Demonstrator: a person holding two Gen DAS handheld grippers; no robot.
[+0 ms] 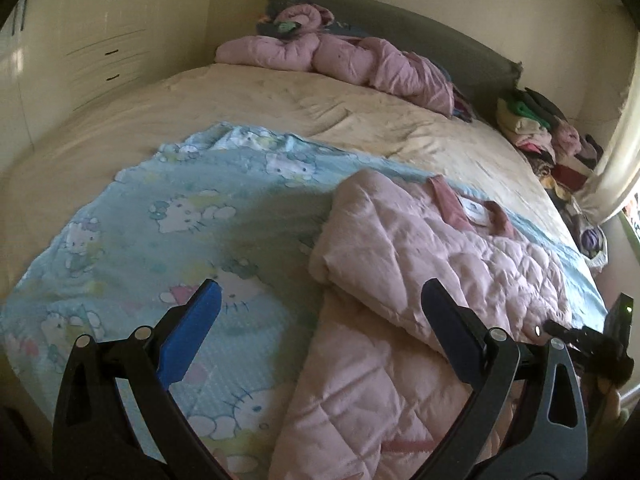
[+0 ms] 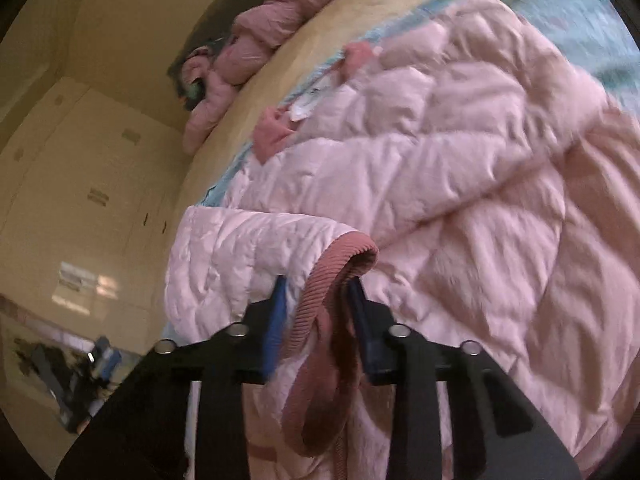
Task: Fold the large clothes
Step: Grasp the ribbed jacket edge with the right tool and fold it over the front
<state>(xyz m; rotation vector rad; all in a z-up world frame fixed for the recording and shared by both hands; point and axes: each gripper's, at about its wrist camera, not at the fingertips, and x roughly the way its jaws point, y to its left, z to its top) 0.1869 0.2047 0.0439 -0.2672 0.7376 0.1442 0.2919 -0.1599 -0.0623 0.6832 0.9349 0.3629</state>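
Currently mid-fold on the pink quilted jacket (image 1: 420, 264), which lies on the cartoon-print blue sheet (image 1: 168, 216) at the near right of the bed (image 1: 120, 128). One side looks already folded across the body; the collar (image 1: 452, 208) points to the far end.

Right gripper (image 2: 318, 312): jaws pinched in on the ribbed cuff (image 2: 332, 280) of a sleeve, both blue pads against the darker pink rib, so grasping. Sleeve end hangs over the near edge of the jacket.

Left gripper (image 1: 320, 320): fingers spread wide, nothing between them, hovering over the sheet and the jacket's left fold edge. Released.

Next move, my read: carry the cuff across and lay the sleeve flat on the body, then the left takes the hem for the lengthwise fold. Needs enough lift that the padded sleeve doesn't drag the folded side open.

View differences:
- Left wrist view shows the whole layout: jacket, bare cream mattress cover beyond, a second pink garment (image 1: 340, 56) at the headboard, a clothes pile (image 1: 536, 128) far right. Cuff grip not visible there.
- Right wrist view shows the grip itself close up, plus wardrobe doors (image 2: 92, 184) on the left; it is blurred towards the right.
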